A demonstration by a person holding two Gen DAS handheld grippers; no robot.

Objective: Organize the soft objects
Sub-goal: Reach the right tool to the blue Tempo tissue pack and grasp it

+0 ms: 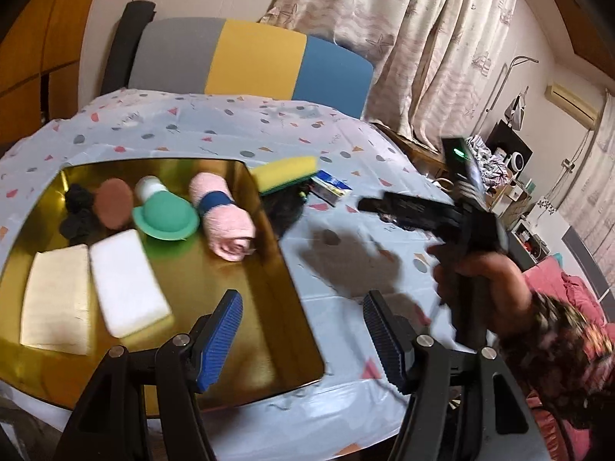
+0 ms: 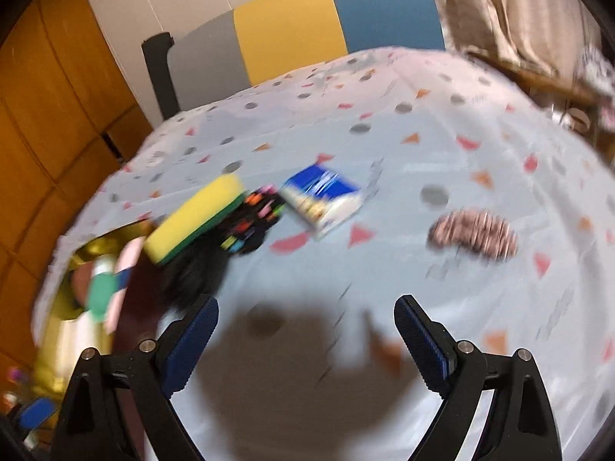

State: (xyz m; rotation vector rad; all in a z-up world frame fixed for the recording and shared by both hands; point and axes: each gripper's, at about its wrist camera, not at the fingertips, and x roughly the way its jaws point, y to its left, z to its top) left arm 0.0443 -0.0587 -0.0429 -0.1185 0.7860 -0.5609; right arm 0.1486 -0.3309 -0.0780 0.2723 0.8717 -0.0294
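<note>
Both my grippers are empty and spread wide: the left gripper (image 1: 303, 330) hangs over the near edge of the gold tray (image 1: 246, 307), the right gripper (image 2: 307, 340) over bare tablecloth (image 2: 423, 146); I judge I am between picks; six or so soft things already lie in the tray; the yellow sponge (image 2: 196, 217) leans on its far rim, the striped scrunchie (image 2: 473, 233) lies well apart; next, I must close on one; the blue packet (image 2: 322, 200) print is too blurred to read.

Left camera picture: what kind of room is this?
Probably a bedroom or living room at home: flowery curtains, an air conditioner on the wall, and a patterned tablecloth over the table.
</note>
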